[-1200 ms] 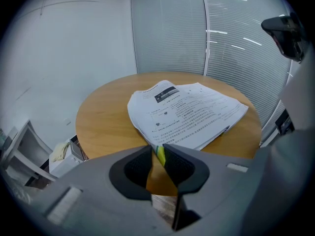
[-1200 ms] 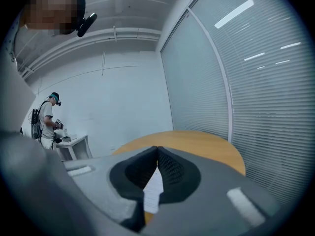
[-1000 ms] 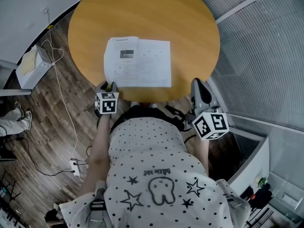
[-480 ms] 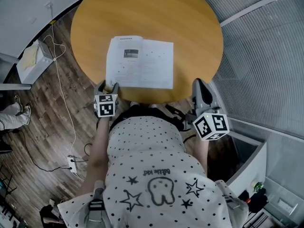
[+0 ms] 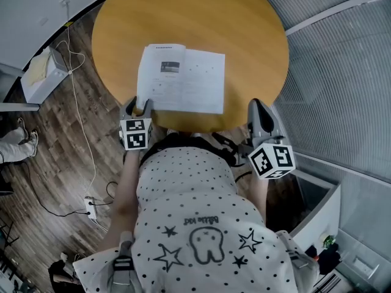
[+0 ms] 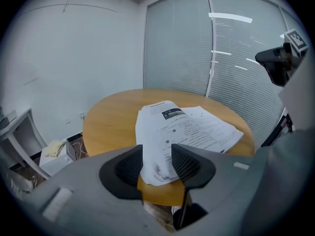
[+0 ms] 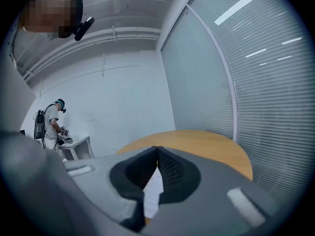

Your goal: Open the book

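At the near edge of the bench (image 5: 244, 29) the book (image 5: 183, 81) lies open, its corner between the left gripper's (image 5: 139, 105) fingers (image 6: 127, 167), which just parted, then narrowed, released, while the right gripper's (image 5: 256, 108) stay clenched empty, so opening looks done.

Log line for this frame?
book: open on table | left gripper: jaws apart, have just been closing, page corner between them | right gripper: shut, empty
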